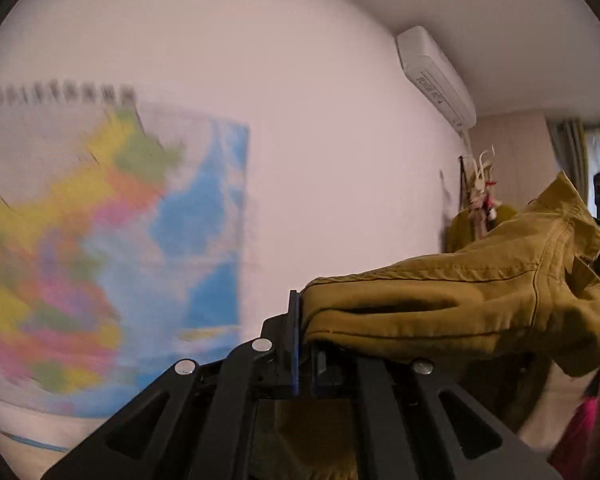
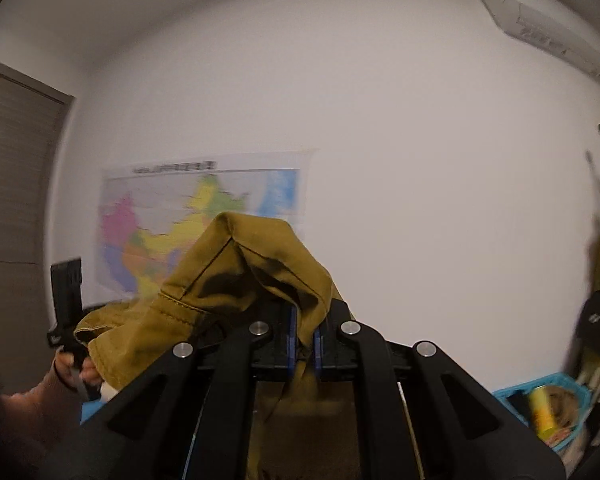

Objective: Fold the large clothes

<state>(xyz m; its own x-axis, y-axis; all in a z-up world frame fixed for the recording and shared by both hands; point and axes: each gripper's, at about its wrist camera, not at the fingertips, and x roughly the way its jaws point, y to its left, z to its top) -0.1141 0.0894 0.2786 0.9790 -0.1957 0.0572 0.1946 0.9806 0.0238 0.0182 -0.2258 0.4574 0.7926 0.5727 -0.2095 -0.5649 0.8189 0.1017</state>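
Left wrist view, left to right: blurred wall map (image 1: 112, 248) filling the left half; my left gripper (image 1: 305, 354) at lower centre, jaws closed on the mustard garment (image 1: 460, 304), which bunches over the right finger and trails to the right edge; air conditioner (image 1: 436, 76) upper right.

Right wrist view, left to right: brown door (image 2: 16, 184) at far left; my left hand (image 2: 76, 368) lower left; my right gripper (image 2: 305, 346) lower centre, clamped on a fold of cloth that heaps above and left of the fingers; blue basket (image 2: 548, 412) lower right.
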